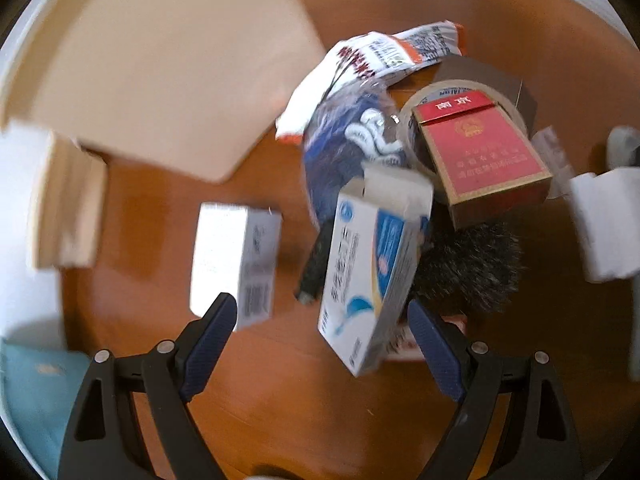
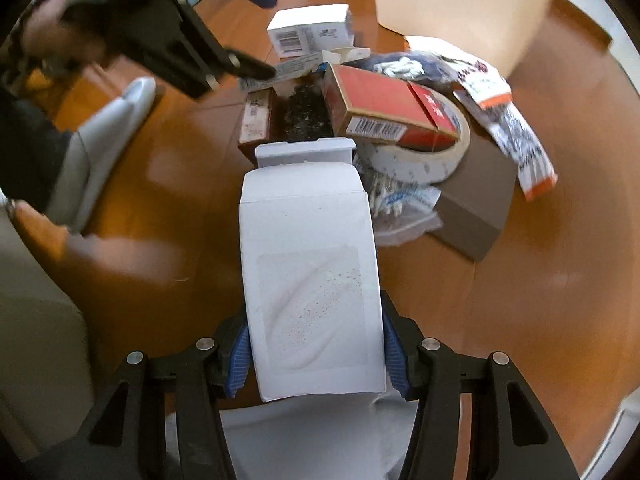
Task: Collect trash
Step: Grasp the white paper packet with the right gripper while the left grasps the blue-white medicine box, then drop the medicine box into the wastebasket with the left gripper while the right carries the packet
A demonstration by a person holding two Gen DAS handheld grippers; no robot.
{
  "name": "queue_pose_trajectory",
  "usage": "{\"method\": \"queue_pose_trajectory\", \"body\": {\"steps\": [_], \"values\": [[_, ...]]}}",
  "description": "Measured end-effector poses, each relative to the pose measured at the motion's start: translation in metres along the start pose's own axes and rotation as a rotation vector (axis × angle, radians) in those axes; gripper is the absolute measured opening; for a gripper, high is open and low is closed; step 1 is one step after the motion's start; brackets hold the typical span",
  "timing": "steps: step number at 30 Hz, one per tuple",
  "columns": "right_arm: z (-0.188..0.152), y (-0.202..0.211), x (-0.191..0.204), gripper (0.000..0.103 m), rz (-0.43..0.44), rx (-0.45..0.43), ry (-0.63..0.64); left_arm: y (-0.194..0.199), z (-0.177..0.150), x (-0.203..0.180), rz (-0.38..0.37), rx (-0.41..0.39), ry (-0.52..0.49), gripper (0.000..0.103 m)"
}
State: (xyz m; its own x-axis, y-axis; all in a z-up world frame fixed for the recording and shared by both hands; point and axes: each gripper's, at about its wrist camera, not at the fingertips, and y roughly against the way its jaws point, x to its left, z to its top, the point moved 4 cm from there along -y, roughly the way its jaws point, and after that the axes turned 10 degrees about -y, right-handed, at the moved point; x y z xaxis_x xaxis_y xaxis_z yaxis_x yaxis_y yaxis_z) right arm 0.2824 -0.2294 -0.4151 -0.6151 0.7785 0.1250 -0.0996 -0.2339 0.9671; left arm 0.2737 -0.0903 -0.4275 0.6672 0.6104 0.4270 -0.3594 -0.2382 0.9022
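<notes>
A pile of trash lies on the brown wooden floor point(image 1: 280, 392). My left gripper point(image 1: 322, 316) is open above it, with a blue-and-white medicine box point(image 1: 372, 276) between its fingers, untouched as far as I can tell. Beside it lie a small white barcode box point(image 1: 236, 260), a red cigarette pack point(image 1: 484, 160) on a tape roll point(image 2: 420, 164), a blue plastic bag point(image 1: 344, 148) and a white-orange wrapper point(image 1: 384, 56). My right gripper point(image 2: 316, 344) is shut on a white carton point(image 2: 312, 280). The left gripper point(image 2: 224, 24) shows in the right view, above the pile.
A large beige bin point(image 1: 168, 68) stands behind the pile, also in the right wrist view point(image 2: 460, 0). A brown cardboard box point(image 2: 476, 208), a black bristly brush point(image 1: 468, 268) and a bag of cotton swabs point(image 2: 400, 200) lie in the pile. A grey shoe point(image 2: 108, 136) is at left.
</notes>
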Motion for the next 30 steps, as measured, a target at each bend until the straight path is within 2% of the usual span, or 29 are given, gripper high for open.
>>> {"method": "queue_pose_trajectory", "body": {"steps": [3, 6, 7, 8, 9, 11, 14, 18, 24, 28, 30], "values": [[-0.006, -0.004, 0.003, 0.058, 0.029, -0.001, -0.065, -0.011, 0.004, -0.013, 0.114, 0.010, -0.035, 0.088], [-0.014, -0.002, 0.000, 0.058, 0.050, -0.014, -0.129, -0.024, 0.003, -0.019, 0.175, 0.024, -0.037, 0.088], [-0.021, 0.000, 0.005, 0.058, 0.052, -0.022, -0.143, -0.027, 0.002, -0.020, 0.178, 0.031, -0.033, 0.085], [-0.020, 0.001, 0.004, 0.058, 0.057, -0.029, -0.163, -0.028, 0.001, -0.020, 0.163, 0.030, -0.016, 0.068], [-0.020, 0.001, 0.003, 0.058, 0.059, -0.033, -0.173, -0.030, 0.000, -0.020, 0.123, 0.026, 0.012, 0.046], [-0.028, 0.009, 0.000, 0.058, 0.058, -0.039, -0.178, -0.034, -0.005, -0.015, 0.039, 0.041, 0.071, 0.029], [-0.035, 0.016, -0.002, 0.058, 0.048, -0.048, -0.182, -0.038, -0.015, -0.011, 0.031, 0.043, 0.098, 0.028], [-0.031, 0.020, -0.001, 0.058, 0.046, -0.064, -0.187, -0.035, -0.032, 0.003, 0.050, 0.014, 0.141, 0.016], [-0.027, 0.028, -0.005, 0.058, 0.064, -0.088, -0.212, 0.003, -0.042, 0.048, 0.031, -0.056, 0.346, 0.016], [-0.021, 0.034, -0.009, 0.058, 0.058, -0.114, -0.225, 0.042, -0.052, 0.082, -0.025, -0.119, 0.546, 0.016], [-0.018, 0.037, -0.011, 0.058, 0.060, -0.128, -0.236, 0.066, -0.043, 0.096, -0.058, -0.166, 0.639, 0.016]]}}
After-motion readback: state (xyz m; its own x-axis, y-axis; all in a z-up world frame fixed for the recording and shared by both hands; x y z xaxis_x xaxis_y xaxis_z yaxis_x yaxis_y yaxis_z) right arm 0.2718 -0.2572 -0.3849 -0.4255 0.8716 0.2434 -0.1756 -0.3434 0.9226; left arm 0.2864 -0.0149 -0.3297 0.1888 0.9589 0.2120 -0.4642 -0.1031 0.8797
